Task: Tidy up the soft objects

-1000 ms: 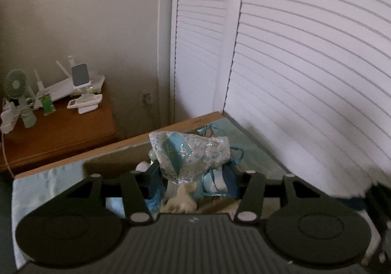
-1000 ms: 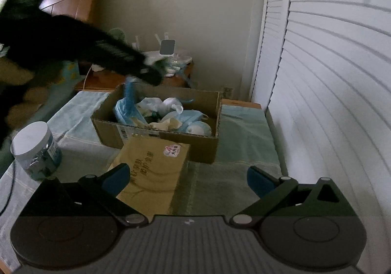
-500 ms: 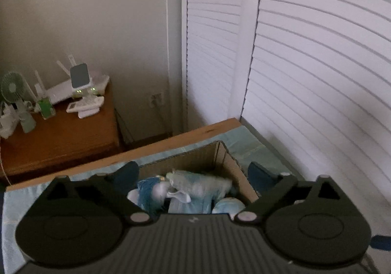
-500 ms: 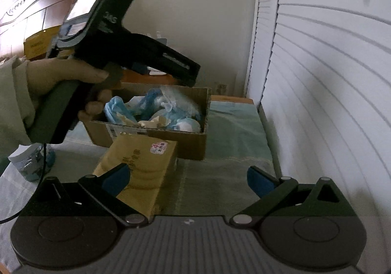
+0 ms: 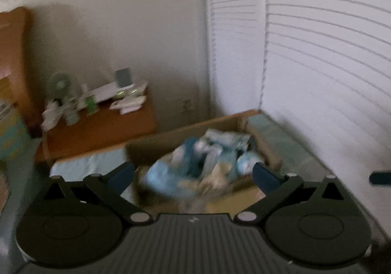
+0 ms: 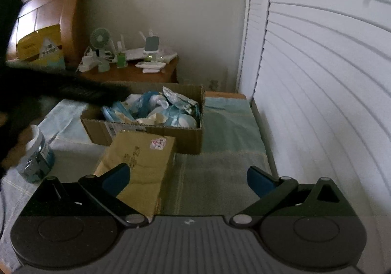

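A cardboard box [image 6: 158, 134] on the cloth-covered table holds several blue and white soft packs [image 6: 166, 110]. A silvery blue-patterned bag [image 6: 178, 100] lies on top at the box's far right. In the blurred left wrist view, my left gripper [image 5: 193, 173] hovers over the near side of the box [image 5: 156, 147]. Its jaws are opening wide, with nothing between the pads and the soft packs [image 5: 202, 159] beneath. From the right wrist view it is a dark blur over the box's left end. My right gripper [image 6: 187, 176] stands open and empty nearer the table's front.
A brown padded parcel [image 6: 139, 159] leans in front of the box, under my right gripper's left finger. A clear jar with a white lid [image 6: 36, 156] stands at the left. A wooden nightstand [image 6: 136, 73] carries a fan and small devices. White louvred doors [image 6: 317, 78] close the right side.
My left gripper was shut on the patterned bag above the box. It has let go and spread its jaws. The bag now lies in the box, and the gripper has drawn back. The right gripper stayed put.
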{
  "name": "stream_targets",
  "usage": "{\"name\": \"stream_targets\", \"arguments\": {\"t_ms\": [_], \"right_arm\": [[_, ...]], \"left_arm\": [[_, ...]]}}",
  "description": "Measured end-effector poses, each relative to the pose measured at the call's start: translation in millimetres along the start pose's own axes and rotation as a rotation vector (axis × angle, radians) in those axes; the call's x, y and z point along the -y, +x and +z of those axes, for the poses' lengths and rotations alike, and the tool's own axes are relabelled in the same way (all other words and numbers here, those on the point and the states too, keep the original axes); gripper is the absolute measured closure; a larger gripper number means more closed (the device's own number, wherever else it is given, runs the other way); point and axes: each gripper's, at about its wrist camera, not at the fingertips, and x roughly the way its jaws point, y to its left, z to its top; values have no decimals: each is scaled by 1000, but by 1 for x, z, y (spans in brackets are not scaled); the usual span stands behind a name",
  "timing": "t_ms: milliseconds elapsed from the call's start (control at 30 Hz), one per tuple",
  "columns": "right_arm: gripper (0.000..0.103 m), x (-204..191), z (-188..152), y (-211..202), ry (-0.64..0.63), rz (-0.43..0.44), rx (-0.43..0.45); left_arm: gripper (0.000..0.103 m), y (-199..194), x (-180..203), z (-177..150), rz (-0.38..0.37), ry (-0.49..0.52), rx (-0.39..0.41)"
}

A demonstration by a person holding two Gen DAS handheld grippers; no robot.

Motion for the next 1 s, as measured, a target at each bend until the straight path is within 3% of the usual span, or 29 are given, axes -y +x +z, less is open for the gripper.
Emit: {"name": "stream_targets", "arguments": {"t_ms": [267, 467, 633, 1000], "right_arm": [[0, -10, -9, -14, 48, -65, -53], [0, -22, -15, -32, 72, -96, -77], [0, -31, -17, -52, 64, -105, -59], [0, -38, -16, -76, 63, -117, -24]], "left_arm": [[1, -58, -7, -48, 120, -38, -47], [1, -94, -7, -62, 135, -66, -93], [1, -116, -7, -60, 127, -76, -78], [1, -133, -2, -61, 101, -97, -82]]}}
